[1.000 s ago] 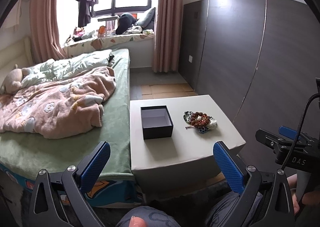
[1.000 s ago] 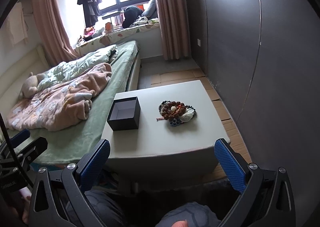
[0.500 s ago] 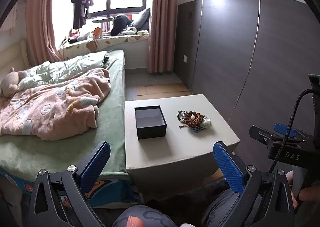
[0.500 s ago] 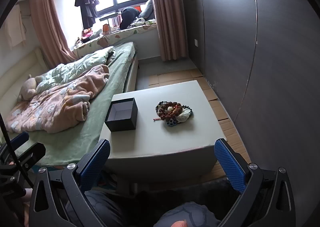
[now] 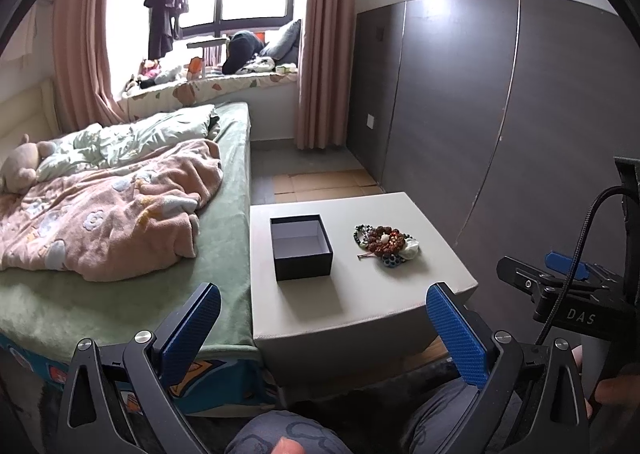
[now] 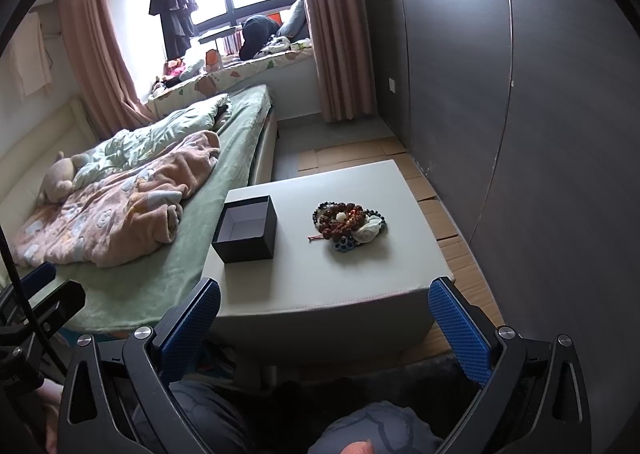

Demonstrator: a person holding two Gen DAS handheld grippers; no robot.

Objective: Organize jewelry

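Note:
A pile of bead bracelets and jewelry (image 5: pixel 385 244) lies on a low grey table (image 5: pixel 360 302), right of an open, empty black box (image 5: pixel 300 246). In the right wrist view the jewelry pile (image 6: pixel 348 224) sits right of the black box (image 6: pixel 246 230) on the table (image 6: pixel 320 294). My left gripper (image 5: pixel 320 330) is open and empty, held short of the table's near edge. My right gripper (image 6: pixel 324 330) is open and empty, also short of the near edge. The right gripper's body shows at the right of the left wrist view (image 5: pixel 568 290).
A bed with a pink blanket (image 5: pixel 112 214) adjoins the table's left side. A dark grey panelled wall (image 5: pixel 500 114) runs along the right. Cardboard sheets (image 6: pixel 440 214) cover the floor beyond and right of the table. My knees (image 6: pixel 360 430) are below the grippers.
Both views have shifted slightly. The table and jewelry sit a little lower and closer in the right wrist view. Both grippers stay open and empty.

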